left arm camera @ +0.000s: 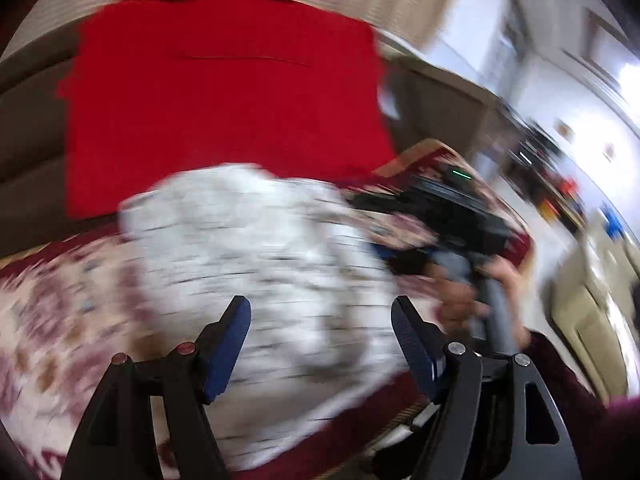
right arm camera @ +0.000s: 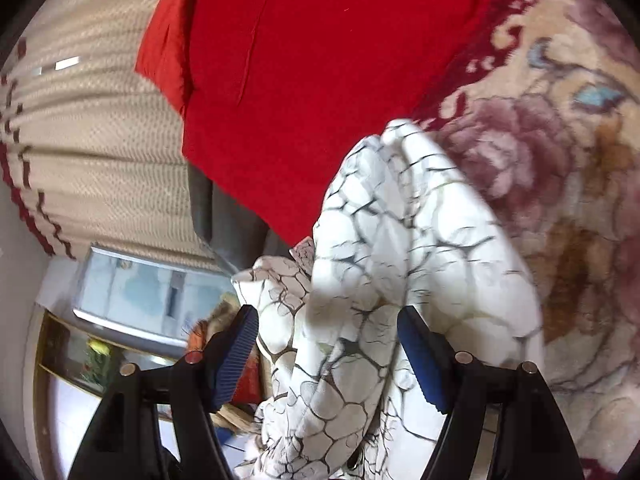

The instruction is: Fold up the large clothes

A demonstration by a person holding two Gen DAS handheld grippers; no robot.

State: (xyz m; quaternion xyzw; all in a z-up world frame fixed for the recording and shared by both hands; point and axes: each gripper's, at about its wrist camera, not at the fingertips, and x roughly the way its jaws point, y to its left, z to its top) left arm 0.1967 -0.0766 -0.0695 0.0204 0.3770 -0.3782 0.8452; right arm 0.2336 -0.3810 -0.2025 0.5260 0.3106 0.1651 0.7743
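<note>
Nearest, left gripper [left arm camera: 320, 344]: jaws wide apart, nothing pinched, pads clear of fabric. White crackle-print garment [left arm camera: 260, 264] directly ahead of and below tips, bunched in a heap on floral blanket [left arm camera: 48, 312]. Left view heavily blurred, so exact gap btwn tips and cloth unclear.

Right gripper [right arm camera: 326, 352]: also wide apart. Garment [right arm camera: 380, 280] runs up btwn the two fingers here, but pads not pressing on it, so no grip. Part of cloth draped off near edge of blanket, hanging toward bottom of right view.

Handling, as judgement: thin, soft, light, zero stiffness, prob. a bit slick. Sags and collapses wherever unsupported, no fragility concern. Multiple layers overlapped, so a blind pinch likely grabs 2+ plies. Best hold pts: a hem or corner at outer edge of heap, one per gripper, well apart, then lift and spread to get tension. Mid-heap grab = worse tangle.

Rel. to garment, further out: other gripper and a hand [left arm camera: 460, 300] just beside its right edge in left view. Beyond garment, red cloth [left arm camera: 224, 100], flat and squared off, touching or overlapping garment's far edge. Past that, beige ribbed cover [right arm camera: 104, 152]. Room clutter beyond, too blurred to ID.
</note>
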